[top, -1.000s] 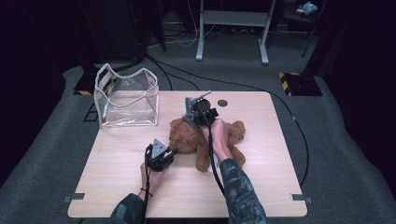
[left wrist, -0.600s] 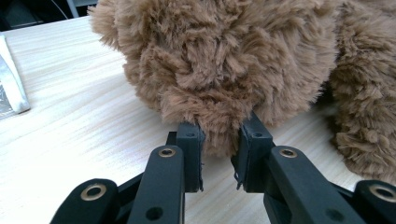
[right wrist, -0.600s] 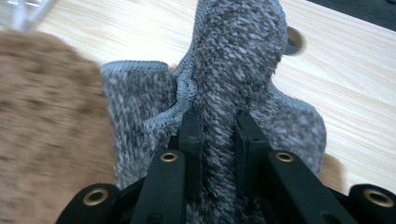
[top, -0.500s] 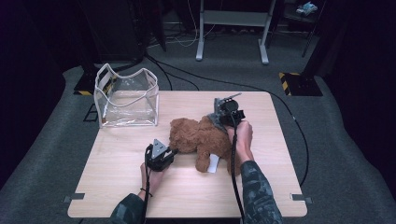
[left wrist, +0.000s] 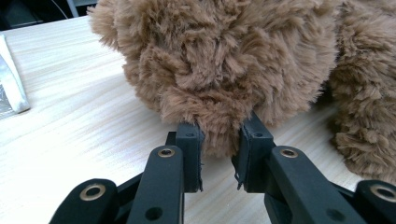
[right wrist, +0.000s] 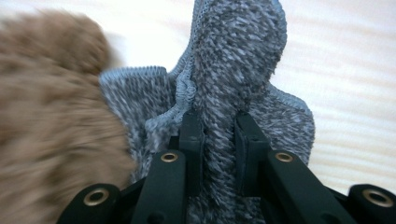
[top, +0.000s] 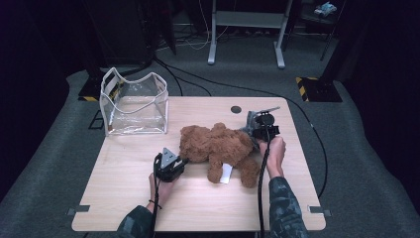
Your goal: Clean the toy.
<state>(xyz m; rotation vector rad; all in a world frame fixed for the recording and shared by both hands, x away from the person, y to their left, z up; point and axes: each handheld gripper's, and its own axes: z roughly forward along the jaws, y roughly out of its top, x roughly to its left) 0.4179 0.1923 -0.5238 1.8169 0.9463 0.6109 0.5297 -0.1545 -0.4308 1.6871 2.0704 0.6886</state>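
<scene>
- Centre stage, a brown teddy bear (top: 220,148) lies on its side on the pale wooden table (top: 124,198), with a white tag (top: 226,173) showing between its legs.
- At the bear's left end, the left gripper (top: 182,161) has its black fingers (left wrist: 189,156) nipped on a tuft of brown fur, low over the table.
- At the bear's right end, the right gripper (top: 251,133) has its fingers (right wrist: 248,149) clamped on a fold of grey knitted cloth (right wrist: 233,70), which lies just beside the fur.
- Near the table's far left corner, a clear plastic bag (top: 133,103) with white edging stands upright and open, well apart from the bear.
- Below, the person's two forearms enter from the near edge.
</scene>
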